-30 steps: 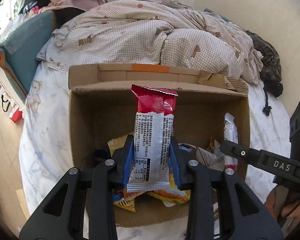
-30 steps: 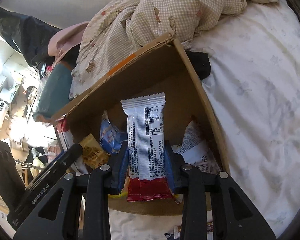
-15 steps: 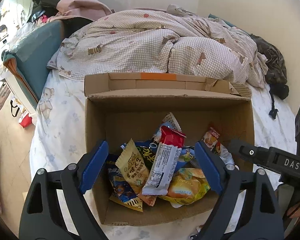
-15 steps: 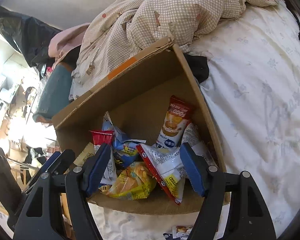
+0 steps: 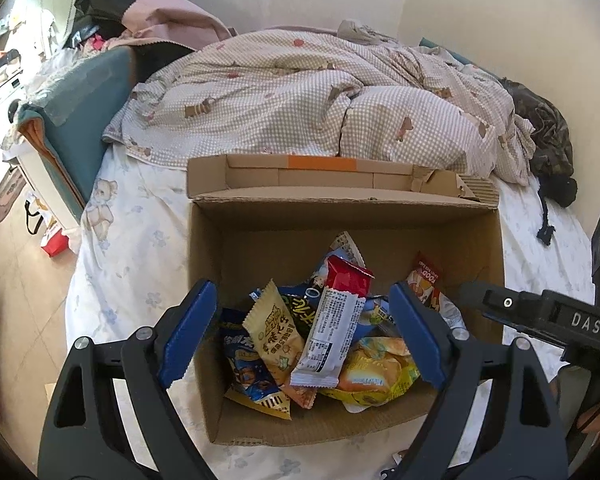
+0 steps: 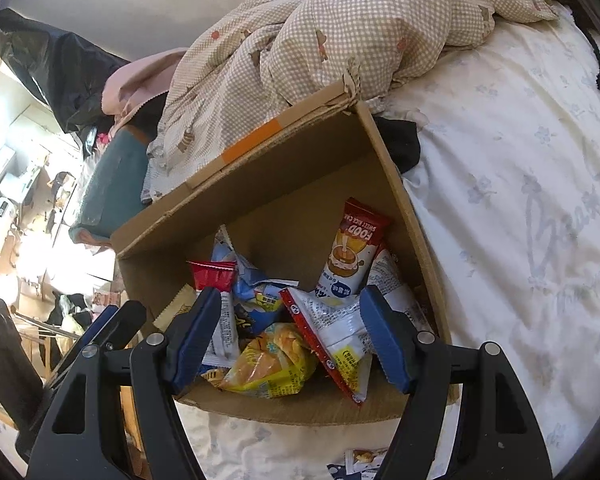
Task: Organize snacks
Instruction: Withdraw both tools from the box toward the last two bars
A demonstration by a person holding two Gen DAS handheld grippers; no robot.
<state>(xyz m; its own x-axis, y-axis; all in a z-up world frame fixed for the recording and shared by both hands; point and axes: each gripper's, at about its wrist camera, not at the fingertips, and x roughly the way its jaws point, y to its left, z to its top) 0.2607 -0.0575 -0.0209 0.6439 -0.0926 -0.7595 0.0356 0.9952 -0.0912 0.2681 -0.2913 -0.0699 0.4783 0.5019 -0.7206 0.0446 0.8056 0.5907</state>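
Note:
An open cardboard box sits on the bed and holds several snack packets. A red-and-white bar packet lies on top of the pile; it also shows in the right wrist view. A second red-and-white packet lies near the box's right wall. My left gripper is open and empty above the box's near side. My right gripper is open and empty over the near edge. The right gripper's finger shows at the right in the left wrist view.
A checked duvet is bunched behind the box. White flowered sheet spreads to the right. A loose snack packet lies on the sheet before the box. A teal bed edge and floor lie to the left.
Both grippers opened and let go of their red-and-white packets, which dropped onto the pile in the box. Both grippers then drew back and up a little.

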